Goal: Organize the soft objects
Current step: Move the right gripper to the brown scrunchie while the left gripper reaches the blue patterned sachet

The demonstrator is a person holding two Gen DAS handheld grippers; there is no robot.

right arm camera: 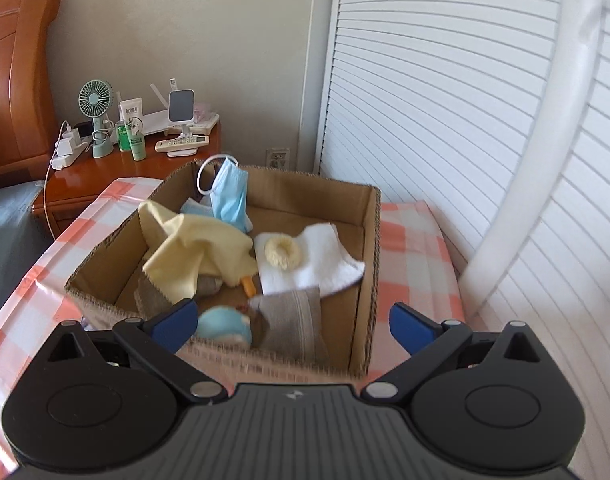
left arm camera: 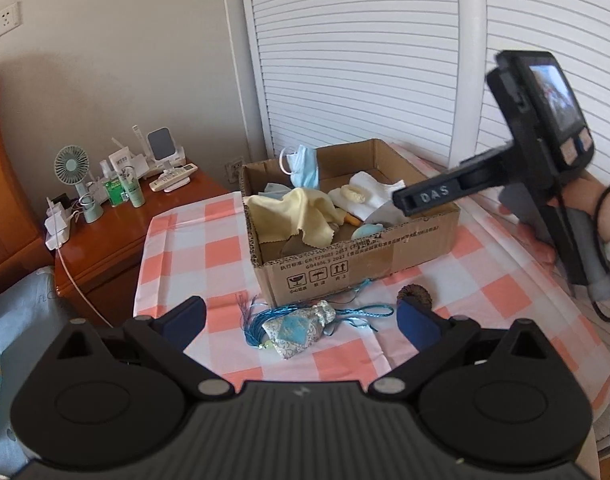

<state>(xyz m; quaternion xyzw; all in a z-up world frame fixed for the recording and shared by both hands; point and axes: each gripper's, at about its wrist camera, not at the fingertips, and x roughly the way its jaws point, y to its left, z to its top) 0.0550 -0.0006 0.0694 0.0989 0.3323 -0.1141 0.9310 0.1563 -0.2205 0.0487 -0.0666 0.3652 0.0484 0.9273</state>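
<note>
With the right gripper [right arm camera: 293, 326] spread wide and empty over the cardboard box [left arm camera: 345, 276] of soft things, the left gripper [left arm camera: 301, 320], also apart, probably must next close on the blue pouch [left arm camera: 301, 330] in front of the box.

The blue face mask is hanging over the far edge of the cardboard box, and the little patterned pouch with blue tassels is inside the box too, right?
Not quite. The face mask does hang over the cardboard box's far edge, but the patterned pouch lies outside, on the checked tablecloth in front of the box. The left wrist view shows it.
</note>
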